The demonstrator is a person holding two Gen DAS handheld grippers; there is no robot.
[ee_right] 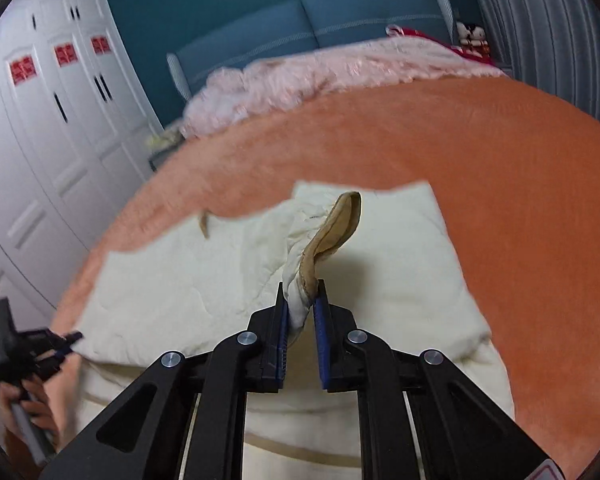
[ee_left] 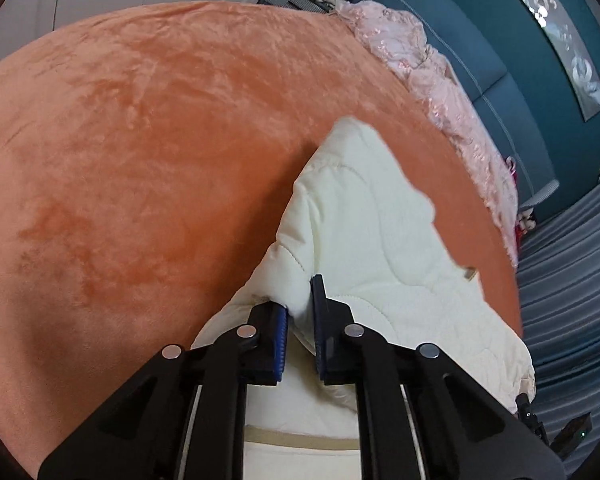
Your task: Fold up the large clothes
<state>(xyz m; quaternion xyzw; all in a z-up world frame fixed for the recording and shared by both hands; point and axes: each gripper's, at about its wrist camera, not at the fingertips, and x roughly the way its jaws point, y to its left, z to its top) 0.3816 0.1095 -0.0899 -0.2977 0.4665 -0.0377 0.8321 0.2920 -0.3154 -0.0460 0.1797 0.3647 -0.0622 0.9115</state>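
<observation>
**Both grippers pinch the jacket over the bed**

We have the cream quilted jacket (ee_right: 204, 280) lying on the orange blanket (ee_right: 500, 184) that covers the bed, toward the near edge, with part of it draping over that edge toward us. It sits there because the blanket gives a broad, flat, soft surface on which a large garment can be spread and folded.

Our right gripper (ee_right: 302, 304) has its jaws narrowed on a twisted bunch of cream cloth with a tan band (ee_right: 336, 228) on it, likely a cuff or collar trim. The band stands up and curls toward 12 o'clock from the jaws, so we judge this end is lifted clear of the rest, probably to carry it across the body of the jacket.

Our left gripper (ee_left: 300, 312) likewise has its jaws closed to a narrow gap on a fold of cream cloth. From that pinch the cloth rises in a ridge toward 1 o'clock, which suggests we hold it up so the layer can be turned over rather than dragged. In the right view this gripper shows at 8 o'clock, at the jacket's left edge, well apart from the right one: two spaced holds keep a wide piece from sagging between them.

A pink quilt (ee_right: 320, 72) is bunched at 12 o'clock against the blue headboard (ee_right: 260, 36), out of the way. White wardrobes (ee_right: 48, 112) stand at 9 o'clock.
</observation>
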